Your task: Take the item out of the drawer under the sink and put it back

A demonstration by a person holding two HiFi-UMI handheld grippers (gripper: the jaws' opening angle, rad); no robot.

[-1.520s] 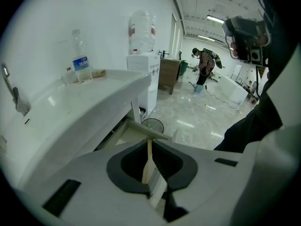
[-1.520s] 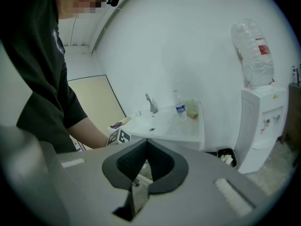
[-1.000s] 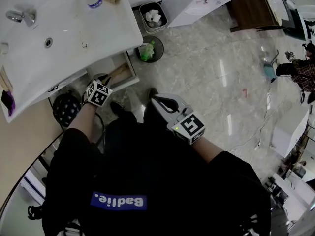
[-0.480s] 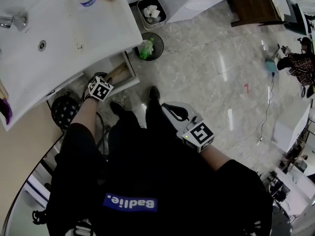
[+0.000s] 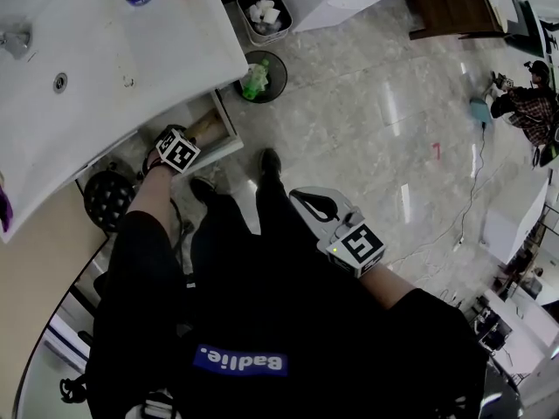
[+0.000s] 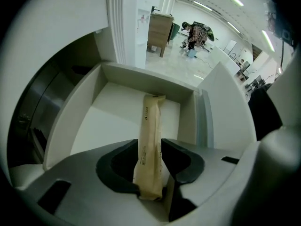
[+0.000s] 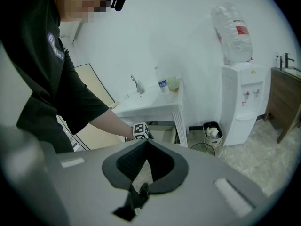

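Left gripper view: the left tool (image 6: 150,147) hangs over the open drawer (image 6: 117,121) under the sink (image 5: 105,59). Its jaws have just been opening and now stand released, clear on both sides of the paper-wrapped packet (image 6: 151,121). The packet lies lengthwise in the drawer, far end toward the back wall, near end between the jaws. The put-back looks nearly done. A clean finish means lifting straight up with jaws wide, so neither pad drags the wrapper. The right tool (image 7: 146,145), clenched on nothing, hangs well apart from the drawer.
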